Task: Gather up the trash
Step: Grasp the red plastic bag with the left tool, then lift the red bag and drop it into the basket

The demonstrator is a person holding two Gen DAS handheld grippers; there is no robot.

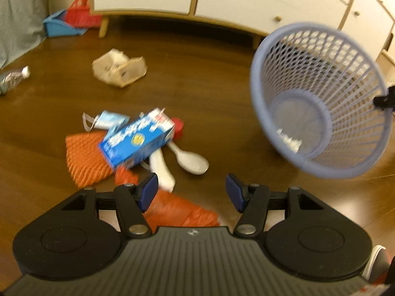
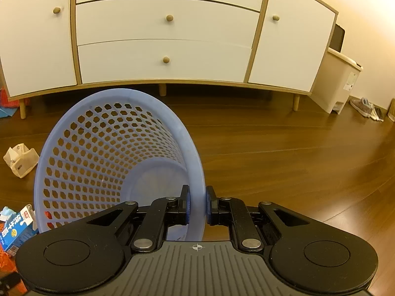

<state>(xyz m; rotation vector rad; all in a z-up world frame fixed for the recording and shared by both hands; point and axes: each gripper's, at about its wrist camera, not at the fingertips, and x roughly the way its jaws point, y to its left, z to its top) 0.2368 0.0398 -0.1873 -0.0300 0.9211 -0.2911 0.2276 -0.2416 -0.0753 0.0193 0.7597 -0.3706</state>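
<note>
Right wrist view: the right gripper (image 2: 196, 206) is clamped on the rim of the lavender plastic mesh basket (image 2: 103, 153), which is tilted with its mouth facing near. Left wrist view alone shows a small crumpled scrap (image 1: 289, 141) on the basket's floor, and the left gripper (image 1: 192, 192) spread wide and empty. Just beyond it on the wooden floor (image 1: 209, 93) lies trash: a blue carton (image 1: 138, 140), orange netting (image 1: 85, 157), a white plastic spoon (image 1: 191, 159) and, farther left, crumpled beige paper (image 1: 119, 67).

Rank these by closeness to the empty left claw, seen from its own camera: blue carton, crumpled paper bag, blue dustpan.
1. Blue carton, just ahead-left of the left claw.
2. Crumpled paper bag, farther out on the floor.
3. Blue dustpan, farthest, by the cabinet leg.
</note>
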